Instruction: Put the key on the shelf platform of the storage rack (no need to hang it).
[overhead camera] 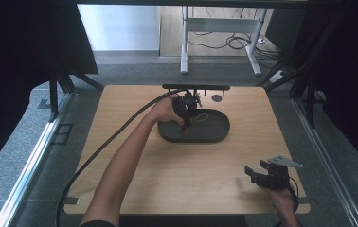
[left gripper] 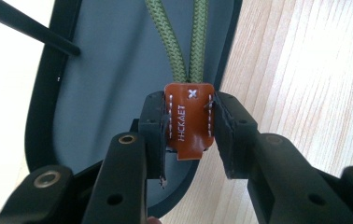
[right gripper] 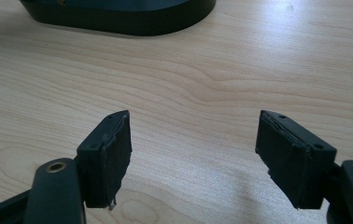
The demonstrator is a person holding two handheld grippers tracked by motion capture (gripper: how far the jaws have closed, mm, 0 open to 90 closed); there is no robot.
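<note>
Both tongs are in my sight from above. My left gripper [overhead camera: 185,127] hangs over a dark oval tray [overhead camera: 217,135] near the far edge of the table, its jaws pointing down into the tray's left half. In the left gripper view those jaws are closed on an orange leather tab [left gripper: 189,119] with white stitching and small pale lettering; the pads [left gripper: 155,126] press on its two sides. A green braided cord [left gripper: 174,51] runs in two strands from the top of the tab and away over the tray's grey floor. The left forearm [overhead camera: 120,175] stretches long and straight from the near edge toward the tray, with the wrist bent downward and a black cable trailing back to the left.

My right gripper [overhead camera: 255,171] rests low at the near right corner of the table, held in a hand [overhead camera: 281,198] that comes in from the near edge. Its jaws stand wide apart with nothing between them, bare wood showing in the gap, and they point toward the tray, well apart from it.

Underneath is a pale wooden table [overhead camera: 177,179] with rounded corners. Grey floor surrounds it, with metal rails on each side, dark curtains left and right, and a white desk frame with loose cables beyond the far edge.
</note>
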